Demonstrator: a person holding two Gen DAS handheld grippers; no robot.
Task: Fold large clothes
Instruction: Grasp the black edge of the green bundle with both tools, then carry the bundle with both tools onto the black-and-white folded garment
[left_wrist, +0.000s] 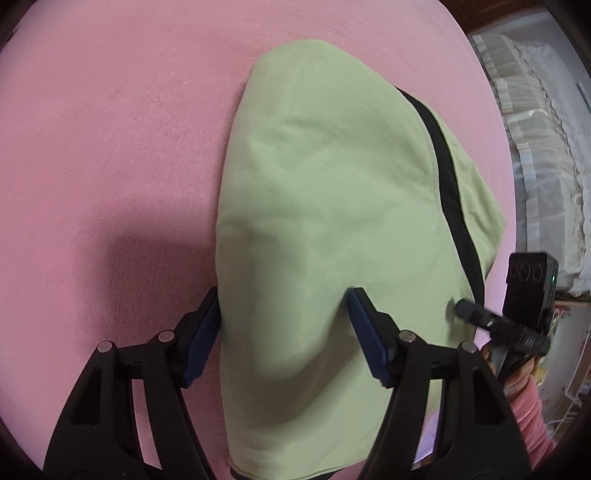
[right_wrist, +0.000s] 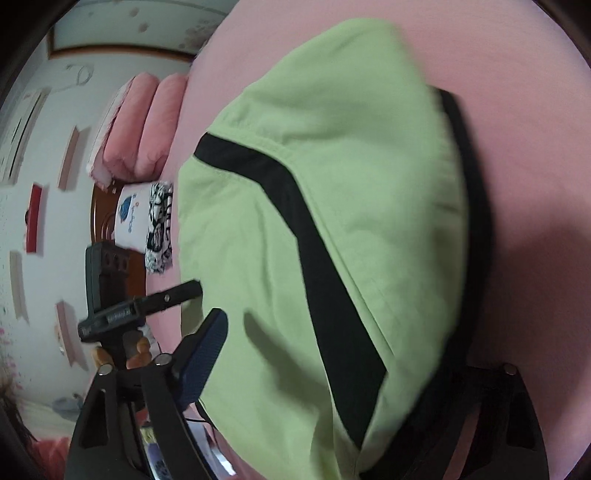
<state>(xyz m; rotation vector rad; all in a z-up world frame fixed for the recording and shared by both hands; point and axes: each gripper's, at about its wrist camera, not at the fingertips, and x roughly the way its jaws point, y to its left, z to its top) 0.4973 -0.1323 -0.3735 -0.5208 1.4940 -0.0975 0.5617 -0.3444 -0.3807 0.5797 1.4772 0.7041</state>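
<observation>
A light-green garment (left_wrist: 332, 192) with a black stripe (left_wrist: 447, 177) lies in a folded heap on the pink bed sheet (left_wrist: 110, 129). In the left wrist view my left gripper (left_wrist: 284, 299) stands over its near end. The blue pads (left_wrist: 201, 339) are wide apart and a hump of cloth rises between them. My right gripper (left_wrist: 480, 317) touches the cloth's right edge. In the right wrist view the garment (right_wrist: 369, 147) lies across my right gripper (right_wrist: 332, 343). Its left pad (right_wrist: 201, 354) shows bare, while cloth covers the right finger. My left gripper (right_wrist: 173, 295) is at the cloth's left edge.
Rolled pink bedding (right_wrist: 147, 122) and a white printed item (right_wrist: 144, 218) lie by the brown headboard (right_wrist: 103, 218). White lace-covered bedding (left_wrist: 535, 147) sits past the sheet's right edge. A hand in a pink sleeve (left_wrist: 528, 410) holds the right gripper. Bare sheet spreads to the left.
</observation>
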